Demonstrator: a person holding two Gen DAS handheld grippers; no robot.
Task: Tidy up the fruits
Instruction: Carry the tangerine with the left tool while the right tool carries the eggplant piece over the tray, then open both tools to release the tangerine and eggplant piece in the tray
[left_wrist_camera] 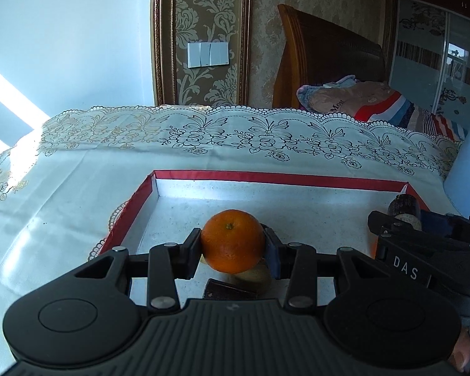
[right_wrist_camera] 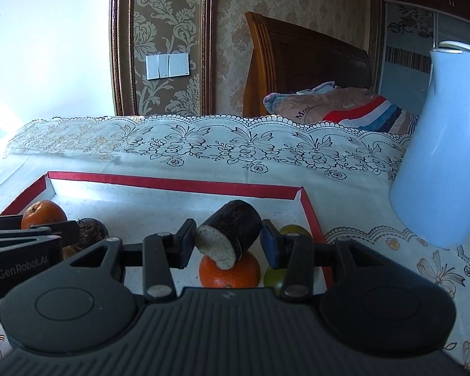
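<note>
My left gripper (left_wrist_camera: 232, 246) is shut on an orange (left_wrist_camera: 232, 240) and holds it above the floor of a red-rimmed white tray (left_wrist_camera: 279, 176). My right gripper (right_wrist_camera: 227, 238) is shut on a dark cylindrical piece with a pale cut end (right_wrist_camera: 230, 233), held over the tray's right part (right_wrist_camera: 178, 185). Below it lie a second orange (right_wrist_camera: 228, 274) and two green fruits (right_wrist_camera: 289, 229). The left gripper and its orange (right_wrist_camera: 43, 213) show at the left of the right wrist view, beside a dark wrinkled fruit (right_wrist_camera: 89, 228). The right gripper shows at the right of the left wrist view (left_wrist_camera: 404, 216).
The tray sits on a white cloth with black flower print (left_wrist_camera: 266, 138). A pale blue jug (right_wrist_camera: 448, 156) stands right of the tray. A dark piece (left_wrist_camera: 225, 291) and a yellowish fruit (left_wrist_camera: 253, 277) lie under the left gripper. A bed with a wooden headboard (right_wrist_camera: 297, 59) is behind.
</note>
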